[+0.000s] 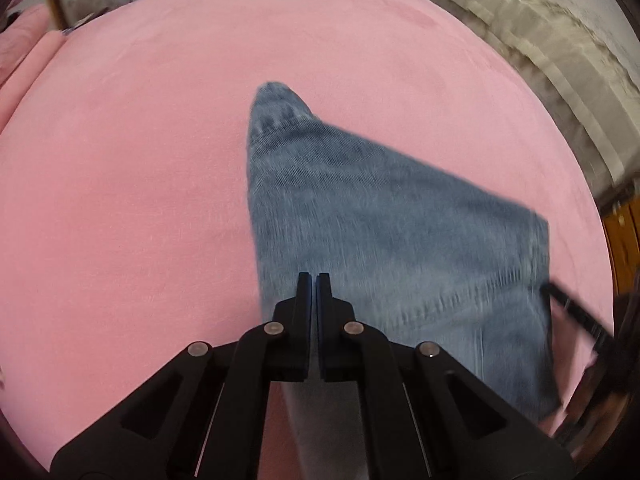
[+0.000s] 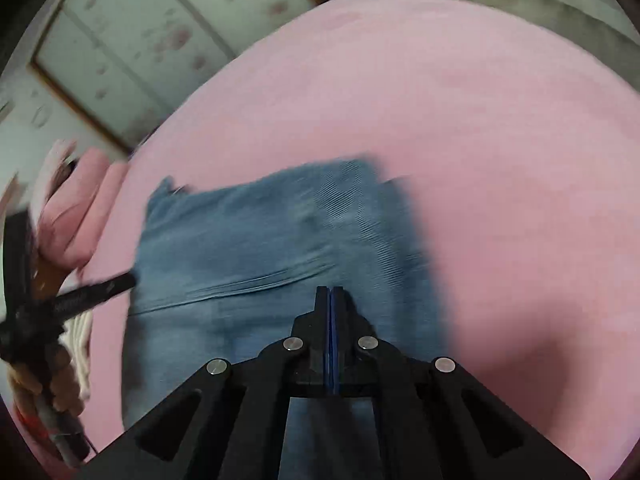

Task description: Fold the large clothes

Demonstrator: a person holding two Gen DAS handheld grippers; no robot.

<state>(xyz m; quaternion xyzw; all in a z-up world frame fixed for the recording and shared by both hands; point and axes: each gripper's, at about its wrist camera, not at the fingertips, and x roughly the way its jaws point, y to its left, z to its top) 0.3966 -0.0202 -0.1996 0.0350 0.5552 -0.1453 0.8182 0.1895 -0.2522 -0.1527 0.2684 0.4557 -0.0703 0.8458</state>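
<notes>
Blue jeans (image 1: 380,220) lie on a pink bedspread (image 1: 120,200), one narrow end pointing away and the cloth widening toward me. Over their left edge hovers my left gripper (image 1: 314,278), jaws shut, and I see no cloth between the pads. In the right wrist view the jeans (image 2: 260,232) are blurred, with a seam running across them. My right gripper (image 2: 330,289) is above them, shut, pads pressed together with nothing visible between. The other gripper's finger shows at the jeans' edge in each view: the right one (image 1: 568,308) and the left one (image 2: 100,286).
Pink pillows (image 2: 84,208) lie at the bed's left side. A hand (image 2: 60,384) holds the left gripper's handle. Wardrobe doors (image 2: 132,52) stand beyond the bed. Grey patterned fabric (image 1: 560,40) hangs past the far right edge, beside wooden furniture (image 1: 624,240).
</notes>
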